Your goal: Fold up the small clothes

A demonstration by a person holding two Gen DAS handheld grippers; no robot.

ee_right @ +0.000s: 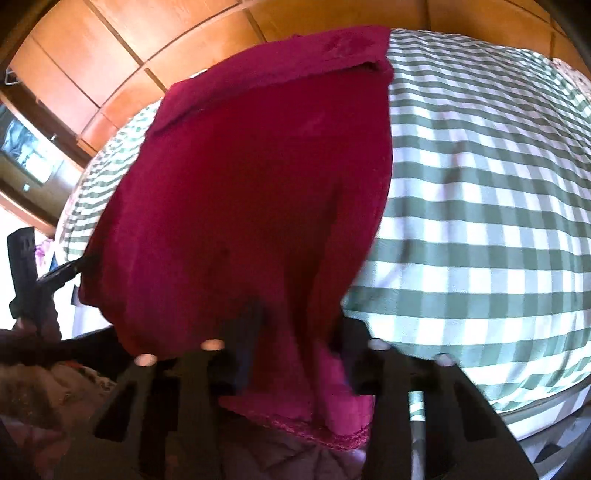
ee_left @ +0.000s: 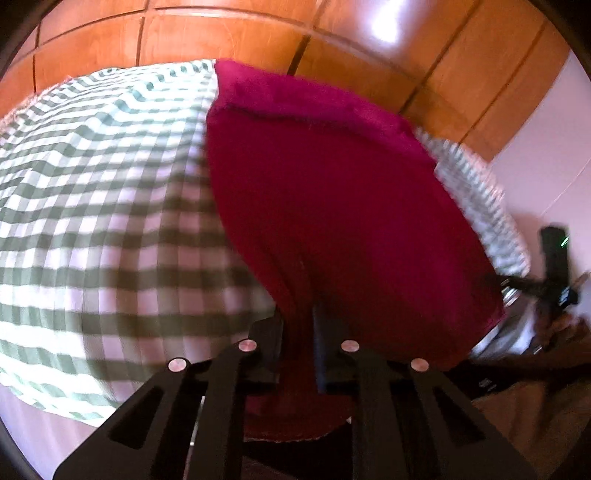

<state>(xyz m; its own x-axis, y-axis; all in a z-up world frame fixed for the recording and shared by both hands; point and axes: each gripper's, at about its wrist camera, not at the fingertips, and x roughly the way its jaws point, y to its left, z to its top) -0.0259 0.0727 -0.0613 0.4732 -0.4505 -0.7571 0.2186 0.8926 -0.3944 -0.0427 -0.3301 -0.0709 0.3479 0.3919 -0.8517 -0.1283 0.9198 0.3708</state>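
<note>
Covering the work surface is a green-and-white checked cloth (ee_left: 103, 206), which slopes away on every side under the fisheye lens and shows soft ripples toward its far edge. A dark red garment (ee_left: 332, 206) lies spread across this cloth, its far end folded over into a band with a stitched edge, and its near end lifted off the surface. The left gripper (ee_left: 298, 332) has its jaws drawn narrow and pinching a bunched fold of the red garment's near edge; fabric runs down between the two black fingers and hangs below them. The right gripper (ee_right: 299, 321) does the same at the other near corner, jaws close together on gathered fabric, with the hemmed edge of the garment dangling beneath them in the right wrist view. Both pictures are blurred.

Behind the surface stands a wall of glossy orange-brown wooden cabinets (ee_left: 229, 33) divided by dark seams, with a bright glare spot on one panel. In the left wrist view a pale wall (ee_left: 546, 155) shows at the right, and below it the other black gripper handle appears with a hand around it. In the right wrist view a dark screen or window (ee_right: 26, 151) sits in the wood panelling at the far left, though what it is cannot be made out.
</note>
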